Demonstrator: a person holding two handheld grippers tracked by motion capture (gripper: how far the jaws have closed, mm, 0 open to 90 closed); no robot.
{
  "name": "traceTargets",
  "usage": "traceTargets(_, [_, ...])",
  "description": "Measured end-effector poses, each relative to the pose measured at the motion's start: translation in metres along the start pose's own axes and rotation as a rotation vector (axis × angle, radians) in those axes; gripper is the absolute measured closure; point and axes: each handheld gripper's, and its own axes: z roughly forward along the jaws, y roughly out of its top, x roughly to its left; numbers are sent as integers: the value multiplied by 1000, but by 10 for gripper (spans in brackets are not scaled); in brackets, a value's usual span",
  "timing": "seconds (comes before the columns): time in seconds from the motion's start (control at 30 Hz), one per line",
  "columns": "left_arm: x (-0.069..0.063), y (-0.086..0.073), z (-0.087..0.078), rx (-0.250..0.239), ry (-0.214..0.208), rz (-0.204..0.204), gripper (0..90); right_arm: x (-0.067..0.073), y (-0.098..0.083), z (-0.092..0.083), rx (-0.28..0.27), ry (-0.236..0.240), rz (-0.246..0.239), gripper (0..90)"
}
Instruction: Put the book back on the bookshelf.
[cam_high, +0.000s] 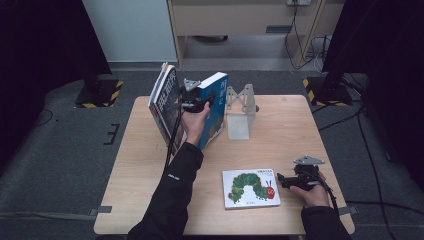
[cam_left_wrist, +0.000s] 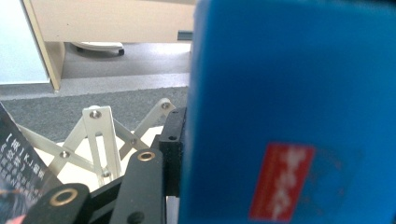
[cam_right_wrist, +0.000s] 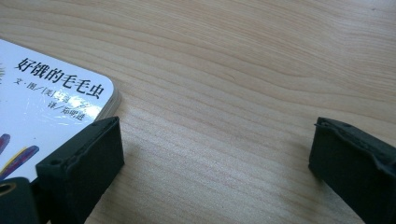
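At table's far edge, left gripper (cam_high: 196, 103) clamps blue book (cam_high: 216, 107).

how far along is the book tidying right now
One dark book already stands tilted at the table's far left. In hand: the left tongs grip the blue book, upright between the dark book and the white bookend. Left to do: the caterpillar book lies flat, and the right tongs wait open beside it.

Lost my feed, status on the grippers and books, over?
Left gripper shut on blue book, tilted near the white rack. Right gripper open, low beside the caterpillar book. Dark book leans alongside.
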Motion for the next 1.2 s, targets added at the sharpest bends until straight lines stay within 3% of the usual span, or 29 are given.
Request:
traceTargets(0.37, [-3, -19, -20, 7, -36, -15, 585, 0, 0, 0, -2, -1, 0, 33])
traceTargets(0.43, [-1, -24, -23, 11, -54, -34, 588, 0, 0, 0, -2, -2, 0, 32])
traceTargets(0.57, [0, -32, -30, 15, -64, -22, 591, 0, 0, 0, -2, -2, 0, 32])
traceTargets(0.93, [-6, -44, -48, 7, -23, 30, 591, 0, 0, 0, -2, -1, 0, 32])
traceTargets(1.07, [-10, -45, -53, 12, 11, 57, 591, 0, 0, 0, -1, -1, 1, 32])
traceTargets(1.2, [-8, -46, -54, 1, 37, 32, 595, 0, 0, 0, -1, -2, 1, 32])
